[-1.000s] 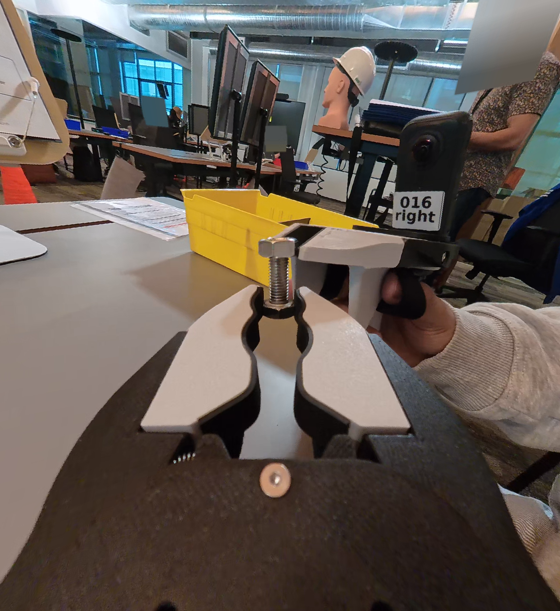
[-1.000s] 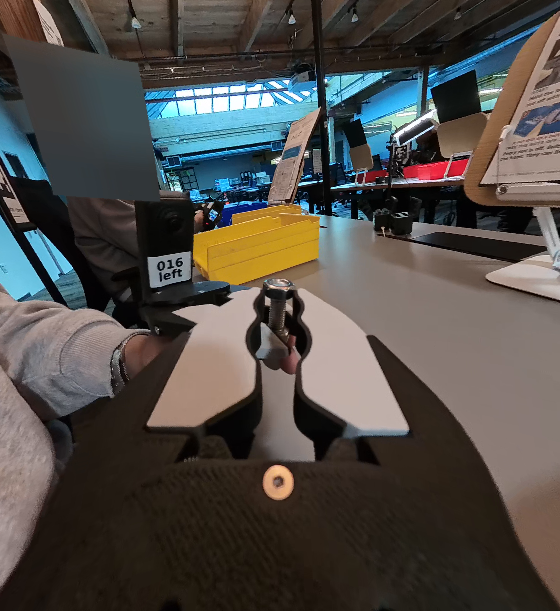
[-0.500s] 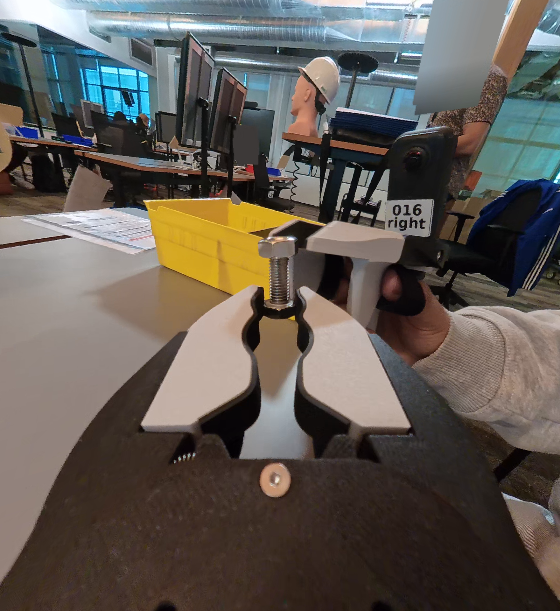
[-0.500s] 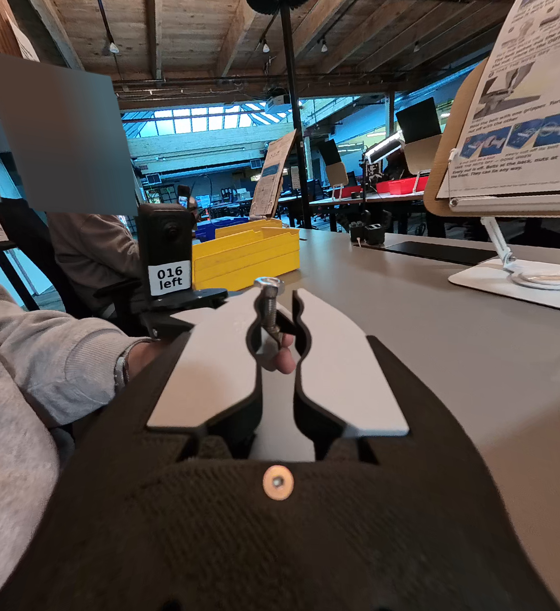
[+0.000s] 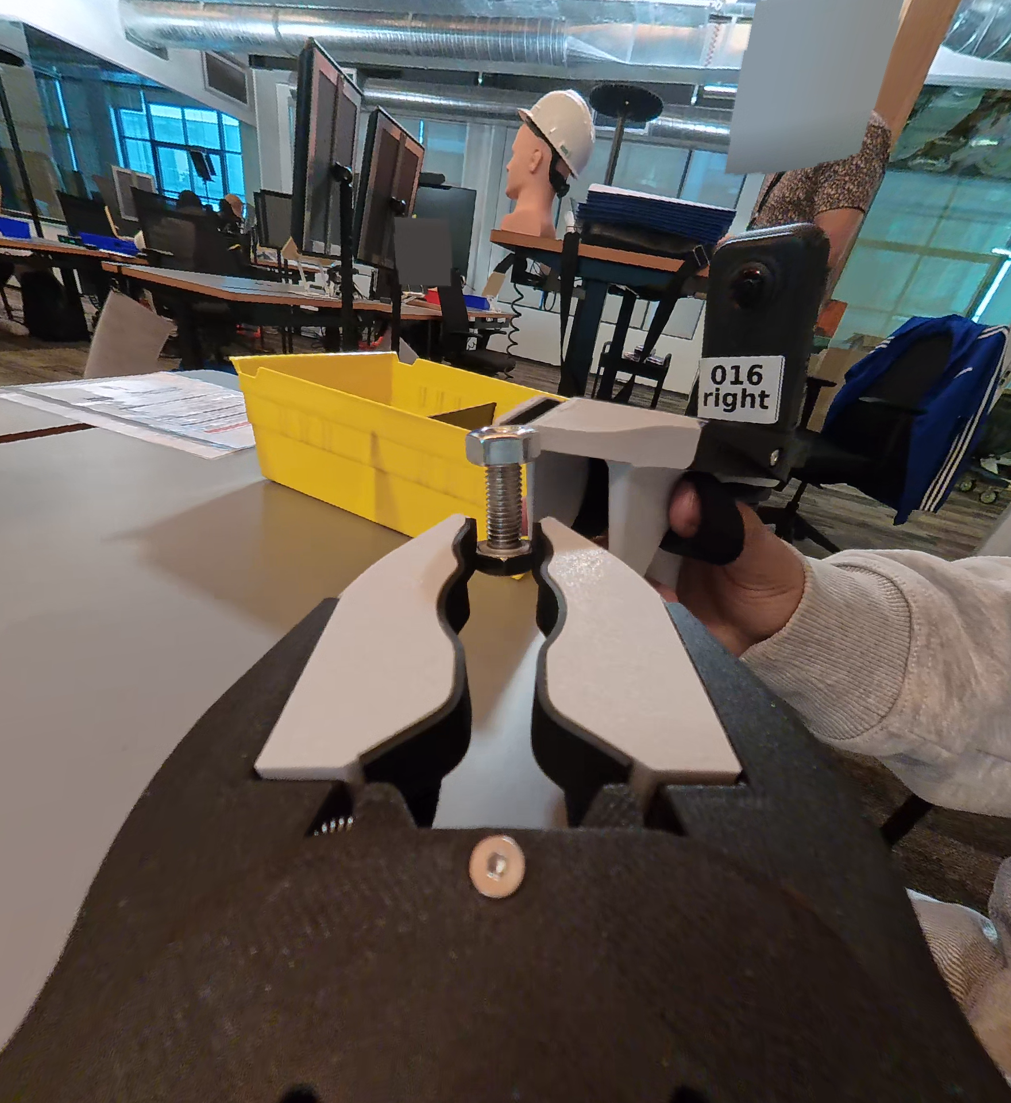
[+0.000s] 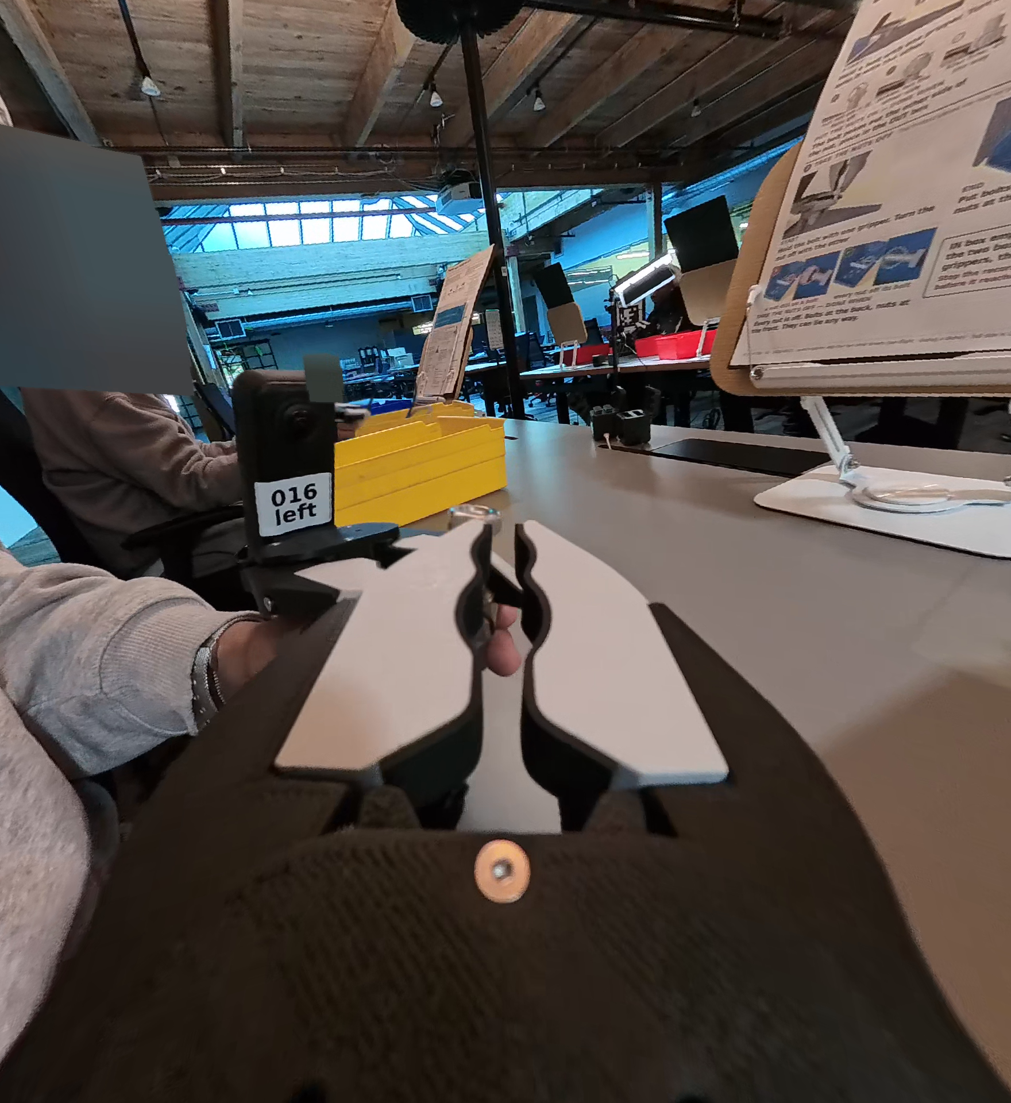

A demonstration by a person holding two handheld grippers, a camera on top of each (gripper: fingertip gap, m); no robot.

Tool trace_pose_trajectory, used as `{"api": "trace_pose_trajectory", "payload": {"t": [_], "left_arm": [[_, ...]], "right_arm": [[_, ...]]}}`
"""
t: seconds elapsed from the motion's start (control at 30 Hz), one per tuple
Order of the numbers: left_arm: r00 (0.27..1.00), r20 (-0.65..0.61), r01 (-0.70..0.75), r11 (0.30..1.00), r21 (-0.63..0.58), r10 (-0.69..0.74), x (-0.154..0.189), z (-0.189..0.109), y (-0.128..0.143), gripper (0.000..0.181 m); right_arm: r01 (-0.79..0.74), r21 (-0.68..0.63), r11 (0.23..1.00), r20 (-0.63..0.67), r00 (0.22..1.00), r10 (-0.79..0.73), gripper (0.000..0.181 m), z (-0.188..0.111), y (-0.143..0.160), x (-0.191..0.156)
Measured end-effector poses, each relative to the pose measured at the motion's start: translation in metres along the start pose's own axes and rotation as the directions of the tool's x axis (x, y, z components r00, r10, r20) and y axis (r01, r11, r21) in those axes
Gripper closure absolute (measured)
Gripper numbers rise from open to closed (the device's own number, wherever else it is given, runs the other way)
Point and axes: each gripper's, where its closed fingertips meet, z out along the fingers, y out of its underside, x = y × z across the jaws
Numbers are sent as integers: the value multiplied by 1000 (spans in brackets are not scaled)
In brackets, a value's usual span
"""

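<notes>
A steel hex bolt (image 5: 503, 495) stands upright, head up, above a grey table (image 5: 103, 597). My left gripper (image 5: 504, 537) is shut on its lower end, where a dark ring sits round the shank. My right gripper (image 5: 521, 418) comes in from the right at head height, held by a hand in a grey sleeve (image 5: 730, 585). In the right wrist view my right gripper (image 6: 498, 537) has its jaws narrowed to a slim gap. The bolt head (image 6: 474, 512) shows blurred over the left fingertip, and the shank lies against that finger. The grip itself is partly hidden.
A yellow bin (image 5: 336, 441) stands on the table just behind the bolt and also shows in the right wrist view (image 6: 419, 465). A printed sheet (image 5: 151, 406) lies to its left. A white document stand (image 6: 909, 513) is at the right. A seated person (image 6: 121, 453) is beyond the table edge. My two grippers' fingertips are within a few centimetres of each other.
My right gripper's jaws have narrowed and its view has tilted. The bolt has shifted from mid-gap to the left finger. My left gripper still holds the bolt upright.
</notes>
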Motion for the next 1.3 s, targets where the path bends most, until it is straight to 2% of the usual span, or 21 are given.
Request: {"api": "trace_pose_trajectory", "payload": {"t": [0.4, 0.6, 0.73, 0.93, 1.3], "left_arm": [[1000, 8, 1, 1000, -9, -1, -1, -2, 2, 164], [1000, 18, 8, 1000, 0, -8, -4, -3, 0, 164], [1000, 20, 4, 1000, -1, -4, -4, -4, 0, 164], [1000, 22, 8, 1000, -3, -8, -5, -5, 0, 164], [1000, 30, 7, 1000, 0, -7, -6, -7, -1, 164]], "right_arm": [[30, -27, 999, 53, 998, -29, 163, 9, 6, -12], [33, -27, 999, 37, 999, -32, 168, 9, 6, -8], [41, -24, 999, 20, 999, -40, 178, 7, 5, -5], [0, -2, 1000, 62, 998, 1, 164, 9, 2, -10], [2, -14, 1000, 32, 999, -1, 170, 10, 4, -4]]}}
